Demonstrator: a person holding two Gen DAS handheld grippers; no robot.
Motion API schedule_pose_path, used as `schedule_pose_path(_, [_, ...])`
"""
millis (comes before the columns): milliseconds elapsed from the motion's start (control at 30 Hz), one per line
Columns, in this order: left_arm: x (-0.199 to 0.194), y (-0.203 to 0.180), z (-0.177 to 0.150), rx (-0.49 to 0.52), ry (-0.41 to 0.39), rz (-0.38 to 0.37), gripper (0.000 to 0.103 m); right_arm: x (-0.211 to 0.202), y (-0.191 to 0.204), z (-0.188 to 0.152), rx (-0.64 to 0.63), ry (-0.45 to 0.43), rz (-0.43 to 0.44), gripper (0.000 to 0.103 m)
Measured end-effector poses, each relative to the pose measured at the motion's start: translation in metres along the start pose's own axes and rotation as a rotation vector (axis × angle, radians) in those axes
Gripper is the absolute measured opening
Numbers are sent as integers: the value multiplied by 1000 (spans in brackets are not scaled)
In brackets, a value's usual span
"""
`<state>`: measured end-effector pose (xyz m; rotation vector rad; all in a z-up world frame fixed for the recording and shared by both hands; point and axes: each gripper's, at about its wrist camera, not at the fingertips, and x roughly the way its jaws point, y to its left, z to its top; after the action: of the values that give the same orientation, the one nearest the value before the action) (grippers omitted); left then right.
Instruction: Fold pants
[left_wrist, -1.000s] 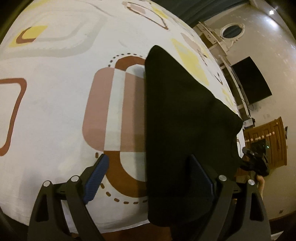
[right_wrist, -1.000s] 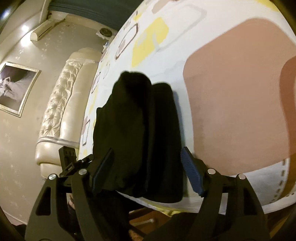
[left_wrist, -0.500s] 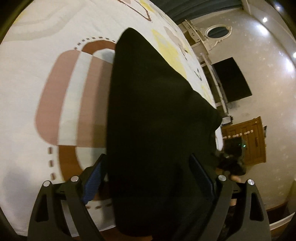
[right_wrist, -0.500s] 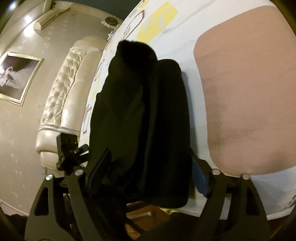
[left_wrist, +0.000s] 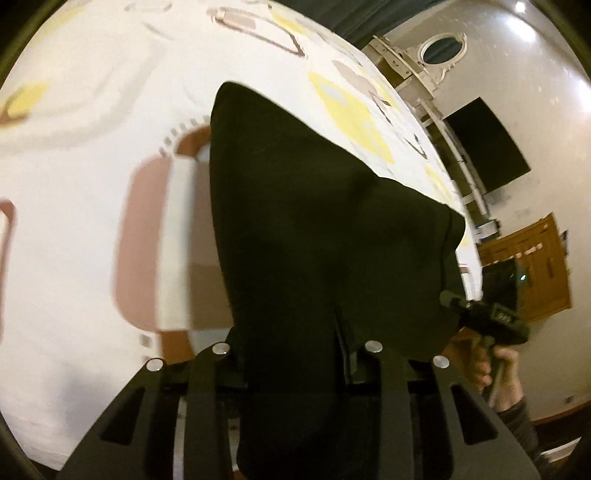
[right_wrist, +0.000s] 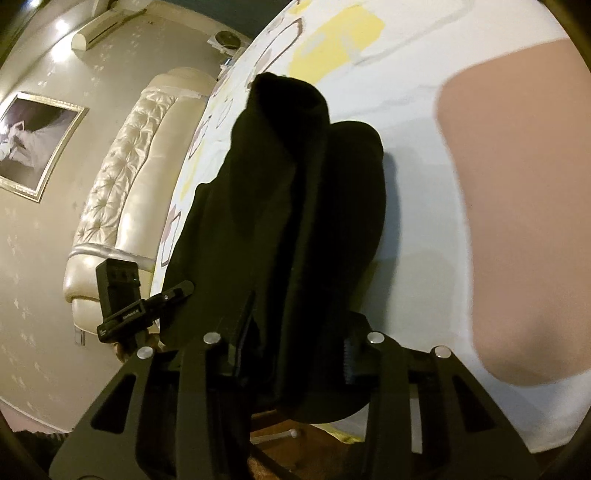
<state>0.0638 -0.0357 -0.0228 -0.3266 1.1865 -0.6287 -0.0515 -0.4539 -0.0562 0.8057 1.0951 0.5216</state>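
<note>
Black pants (left_wrist: 314, 221) lie lengthwise on a white patterned bed sheet (left_wrist: 92, 184), their near end hanging at the bed's edge. In the left wrist view my left gripper (left_wrist: 291, 339) has the near edge of the cloth bunched between its fingers, and its jaws are closing on it. The right wrist view shows the pants (right_wrist: 280, 203) as two folded ridges. My right gripper (right_wrist: 295, 332) is closing on their near end, one blue pad against the fabric. Most of each fingertip is hidden by cloth.
A cream tufted headboard (right_wrist: 122, 177) and a framed picture (right_wrist: 33, 136) are at the left. A dark screen (left_wrist: 487, 147) and a wooden cabinet (left_wrist: 528, 273) stand at the right. A person's hand (left_wrist: 498, 373) holds the right gripper's handle.
Both grippers have moved in over the near end of the pants. Their jaws went from wide apart to narrow, with the cloth gathered between them.
</note>
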Motion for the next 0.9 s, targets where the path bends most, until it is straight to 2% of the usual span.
schedule_pose_path(167, [-21,30,4,-22,-34,42,33,28,16,11,-32,28,16,36])
schedule_pose_path(433, [-40,69,13,-67,-63,67,33,63,33,24,-58,67,44,36])
schedule_pose_path(800, [-35,73,9,-76,-71,25,35,68,23,22,-8,63,93,36])
schedule_pose_path(900, [-35,67,11,-60,-75,19,42,66,24,21,-19,60,96,44])
